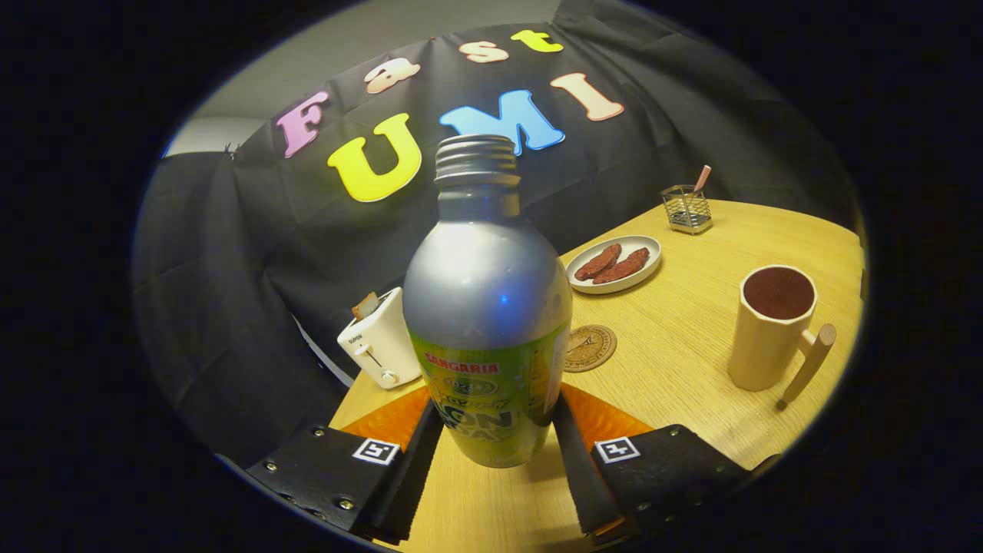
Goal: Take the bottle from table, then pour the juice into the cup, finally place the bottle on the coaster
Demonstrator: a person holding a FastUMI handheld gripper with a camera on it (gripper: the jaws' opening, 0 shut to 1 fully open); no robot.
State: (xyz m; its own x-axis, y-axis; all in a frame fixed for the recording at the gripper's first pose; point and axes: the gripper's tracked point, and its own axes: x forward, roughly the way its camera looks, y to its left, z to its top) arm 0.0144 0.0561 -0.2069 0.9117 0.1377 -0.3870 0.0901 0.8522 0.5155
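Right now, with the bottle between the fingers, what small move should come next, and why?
Probably carry the bottle toward the coaster. The gripper appears shut on the uncapped bottle, seemingly lifted off the table, and the cup already holds dark liquid, so pouring looks done. The coaster lies bare just beyond the bottle.

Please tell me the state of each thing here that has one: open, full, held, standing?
bottle: upright, cap off, both fingers pressing its sides
gripper: shut on the bottle
cup: upright, dark liquid inside
coaster: flat, bare
plate: holds dark red pieces
toaster: toast sticking up
wire holder: upright, one stick inside
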